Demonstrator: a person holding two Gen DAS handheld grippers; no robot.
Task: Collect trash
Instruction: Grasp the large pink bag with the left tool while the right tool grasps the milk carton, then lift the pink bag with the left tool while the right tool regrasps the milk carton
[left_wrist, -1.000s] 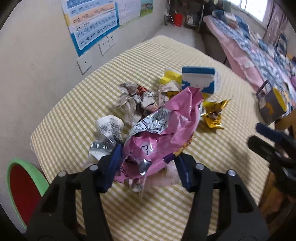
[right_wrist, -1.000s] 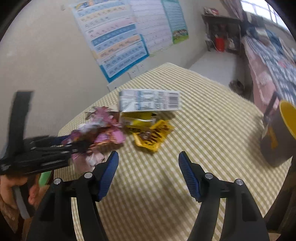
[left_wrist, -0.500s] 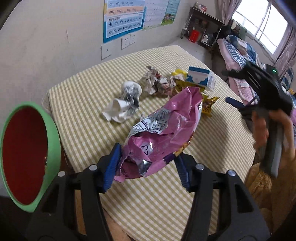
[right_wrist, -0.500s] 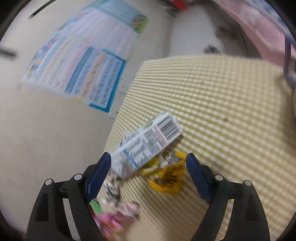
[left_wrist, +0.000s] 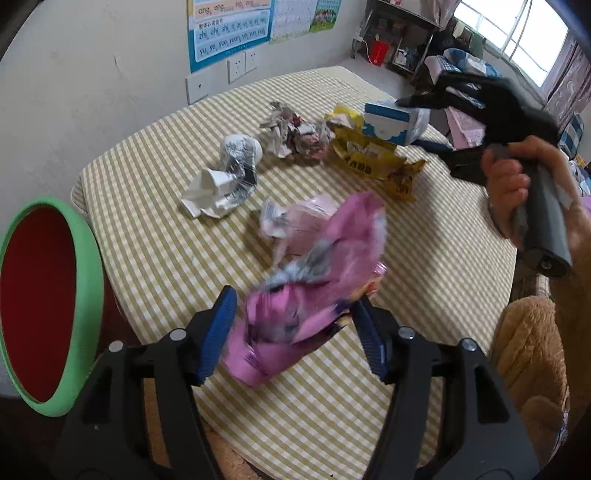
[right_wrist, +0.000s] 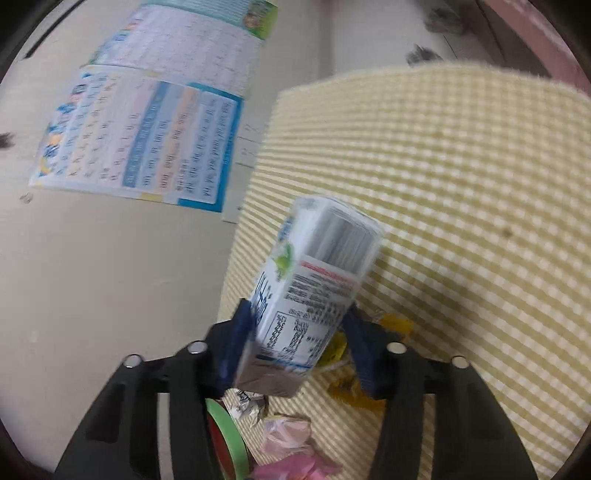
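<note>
**A:** Quick one on the trash pickup. The pink wrapper is sitting between the pads of the left gripper, whose jaws have just been opening. A gap shows at the left pad, so it looks let go, or nearly. Thing is, the green-rimmed bin is off to the left of that gripper and the wrapper looks to be over the checked table. Is that drop okay?

**B:** Probably early, judging by that. The wrapper would be better carried over the green rim before anything gets released. If it lands on the cloth, a re-grab near the crumpled end is needed.

**A:** And the other side?

**B:** The right gripper has just been closing and is now clamped on the milk carton, held at its lower end, tilted, with the yellow wrapper underneath. From the right wrist view the bin rim is just below and left of the carton. A grip that low can be levered loose, so the carton should be swung gently and kept pinched until it's above the red inside.

**A:** Leftovers?

**B:** The crumpled paper and the white cup, both right of the bin.
</note>
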